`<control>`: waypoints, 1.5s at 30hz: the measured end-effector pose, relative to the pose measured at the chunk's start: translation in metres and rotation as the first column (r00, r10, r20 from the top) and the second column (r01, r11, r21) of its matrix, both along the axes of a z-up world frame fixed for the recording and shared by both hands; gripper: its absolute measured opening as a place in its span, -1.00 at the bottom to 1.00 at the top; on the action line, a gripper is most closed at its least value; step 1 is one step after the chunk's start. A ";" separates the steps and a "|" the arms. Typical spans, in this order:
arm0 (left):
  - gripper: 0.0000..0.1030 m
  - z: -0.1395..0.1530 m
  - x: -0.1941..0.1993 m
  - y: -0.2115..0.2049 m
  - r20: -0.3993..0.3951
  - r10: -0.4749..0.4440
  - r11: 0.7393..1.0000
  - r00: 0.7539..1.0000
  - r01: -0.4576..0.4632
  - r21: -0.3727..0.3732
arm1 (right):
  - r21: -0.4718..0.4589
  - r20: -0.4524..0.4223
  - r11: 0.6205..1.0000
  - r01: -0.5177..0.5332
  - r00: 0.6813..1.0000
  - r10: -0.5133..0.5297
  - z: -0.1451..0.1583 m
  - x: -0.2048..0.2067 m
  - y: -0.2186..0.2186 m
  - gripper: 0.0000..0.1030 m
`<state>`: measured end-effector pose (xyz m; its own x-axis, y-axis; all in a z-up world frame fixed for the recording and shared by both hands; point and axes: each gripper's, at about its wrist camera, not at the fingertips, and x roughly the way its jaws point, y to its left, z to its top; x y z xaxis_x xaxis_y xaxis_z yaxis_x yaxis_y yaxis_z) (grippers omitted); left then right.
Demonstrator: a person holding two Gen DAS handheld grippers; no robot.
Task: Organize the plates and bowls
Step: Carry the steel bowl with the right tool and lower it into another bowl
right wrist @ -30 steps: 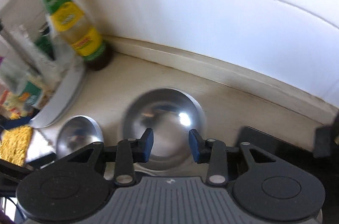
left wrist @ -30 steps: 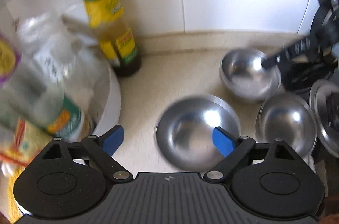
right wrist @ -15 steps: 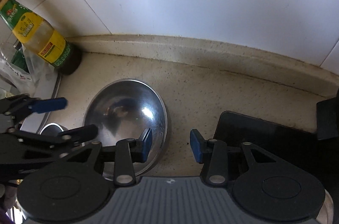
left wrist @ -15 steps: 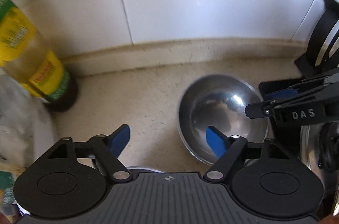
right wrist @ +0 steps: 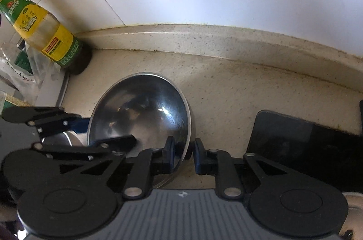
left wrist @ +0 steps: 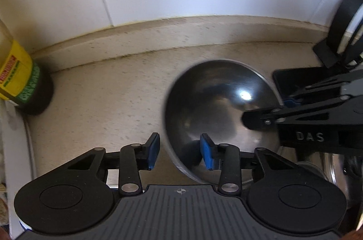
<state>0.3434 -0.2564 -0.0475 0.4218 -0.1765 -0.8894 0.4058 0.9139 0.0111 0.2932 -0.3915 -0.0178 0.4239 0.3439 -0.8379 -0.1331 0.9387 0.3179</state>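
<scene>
A steel bowl (left wrist: 217,108) sits on the beige counter; it also shows in the right wrist view (right wrist: 140,112). My left gripper (left wrist: 179,152) straddles its left rim, one blue pad outside and one inside, jaws partly closed with a gap. My right gripper (right wrist: 183,154) straddles the bowl's right rim, jaws narrow; contact with the rim is not clear. The right gripper also shows in the left wrist view (left wrist: 267,119), and the left gripper in the right wrist view (right wrist: 68,126).
A yellow-green labelled bottle (right wrist: 45,40) stands at the back left by the tiled wall; it also shows in the left wrist view (left wrist: 20,81). A black rack base (right wrist: 306,140) lies to the right. Another steel dish (left wrist: 335,169) is at right. Bags lie at left (right wrist: 18,76).
Both grippers moved in on the bowl. The left jaws narrowed around its left rim; the right jaws narrowed around its right rim.
</scene>
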 end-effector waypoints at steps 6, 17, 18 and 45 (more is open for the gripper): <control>-0.08 0.006 -0.007 -0.001 0.028 -0.006 1.000 1.000 0.006 -0.018 | 0.031 -0.005 0.999 0.026 1.000 -0.026 0.000 0.000 -0.006 -0.30; -0.05 0.027 -0.022 -0.002 0.124 -0.011 1.000 0.992 0.014 -0.020 | 0.050 0.060 0.998 0.043 0.997 -0.046 0.031 -0.007 -0.008 -0.29; -0.04 0.030 -0.024 -0.001 0.131 -0.012 1.000 0.991 0.014 -0.021 | 0.047 0.066 0.998 0.041 0.997 -0.044 0.034 -0.009 -0.007 -0.29; 0.08 0.089 -0.109 0.068 0.294 0.078 0.996 0.953 -0.061 -0.065 | -0.019 0.179 0.995 -0.095 0.979 0.097 0.110 -0.067 0.070 -0.29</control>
